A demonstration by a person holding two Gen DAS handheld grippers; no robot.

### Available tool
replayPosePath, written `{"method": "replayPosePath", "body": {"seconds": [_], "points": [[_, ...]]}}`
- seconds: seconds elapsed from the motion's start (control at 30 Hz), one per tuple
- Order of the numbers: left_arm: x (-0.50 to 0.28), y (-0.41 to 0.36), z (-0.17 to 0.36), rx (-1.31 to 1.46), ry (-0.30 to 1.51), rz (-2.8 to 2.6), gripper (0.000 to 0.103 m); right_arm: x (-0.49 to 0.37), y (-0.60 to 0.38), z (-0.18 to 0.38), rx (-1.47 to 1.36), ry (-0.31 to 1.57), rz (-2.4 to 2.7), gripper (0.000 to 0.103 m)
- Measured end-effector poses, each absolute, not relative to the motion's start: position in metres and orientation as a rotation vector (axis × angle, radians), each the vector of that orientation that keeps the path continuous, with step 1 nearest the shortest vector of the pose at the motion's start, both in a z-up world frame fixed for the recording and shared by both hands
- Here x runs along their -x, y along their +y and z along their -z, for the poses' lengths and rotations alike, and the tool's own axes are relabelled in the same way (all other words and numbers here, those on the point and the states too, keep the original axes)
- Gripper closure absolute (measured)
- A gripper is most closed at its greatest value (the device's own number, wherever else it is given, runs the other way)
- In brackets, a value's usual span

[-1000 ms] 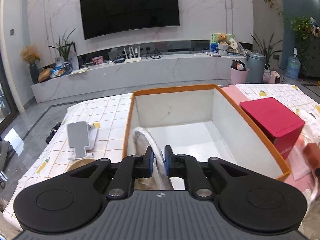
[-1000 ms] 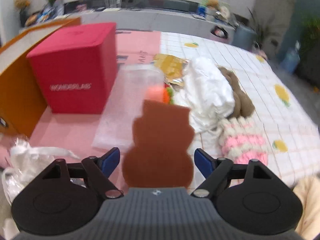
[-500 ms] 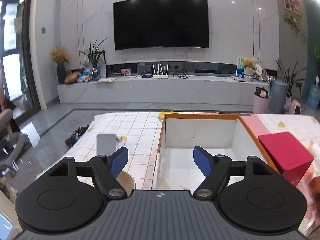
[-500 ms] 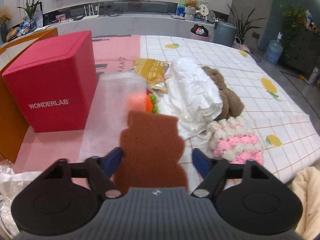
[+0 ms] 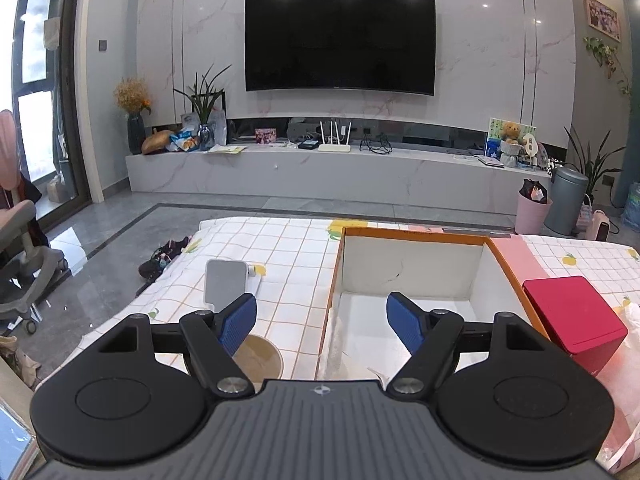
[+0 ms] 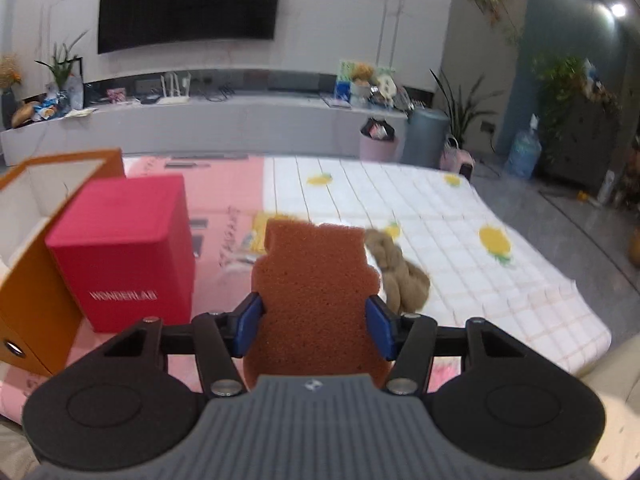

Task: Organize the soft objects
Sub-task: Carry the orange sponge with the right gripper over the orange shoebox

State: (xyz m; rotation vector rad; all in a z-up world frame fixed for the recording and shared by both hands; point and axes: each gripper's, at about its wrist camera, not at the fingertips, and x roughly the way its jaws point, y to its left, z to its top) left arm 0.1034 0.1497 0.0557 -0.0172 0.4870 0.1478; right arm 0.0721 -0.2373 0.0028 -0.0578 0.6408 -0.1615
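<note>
Left cam first: my left gripper is spread wide with nothing between the blue pads, just hanging over the near-left corner of the orange-rimmed box. The box's white inside looks mostly bare from here, so lots of room in there. Its left wall runs right between my two fingers. Left of that wall is checkered tablecloth with a grey phone stand and a round wooden thing peeking out under my left finger. On the right, the red box sits tight against the orange wall, hardly any gap. The table's far edge drops off to grey floor, and the TV wall is well back.

Right cam: my right gripper has the brown bear-shaped sponge clamped between the pads, which press on its sides, and the jaws are closing in on it a bit. The sponge stands upright and is lifted off the table. Behind it, a brown plush toy lies on the cloth, partly hidden. The red box is to the left, touching the orange box's outer wall, with a pink mat beyond it. To the right it's open checkered cloth out to the table edge, nothing in the way. This view is a little blurry.
</note>
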Motion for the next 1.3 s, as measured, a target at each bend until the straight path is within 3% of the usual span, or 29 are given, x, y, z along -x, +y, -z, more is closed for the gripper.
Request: {"method": "replayPosePath", "body": {"seconds": [0.4, 0.63, 0.77, 0.93, 1.1, 1.3], "points": [[-0.086, 0.152, -0.062, -0.019, 0.634, -0.231, 0.016, -0.108, -0.241, 0.032, 0.125, 0.820, 0.220, 0.047], [-0.058, 0.121, -0.100, -0.215, 0.595, -0.349, 0.016, -0.099, -0.209, -0.021, 0.275, 0.647, 0.221, 0.048], [-0.072, 0.115, -0.123, -0.056, 0.666, -0.265, 0.016, -0.097, -0.192, -0.056, 0.265, 0.577, 0.189, 0.048], [-0.108, 0.111, -0.136, -0.026, 0.604, -0.223, 0.016, -0.086, -0.166, -0.107, 0.149, 0.491, 0.003, 0.047], [-0.126, 0.136, -0.113, 0.074, 0.556, -0.210, 0.016, -0.091, -0.136, -0.137, -0.011, 0.438, -0.149, 0.048], [-0.134, 0.169, -0.078, 0.047, 0.569, -0.259, 0.016, -0.132, -0.073, -0.122, -0.137, 0.562, -0.344, 0.048]]}}
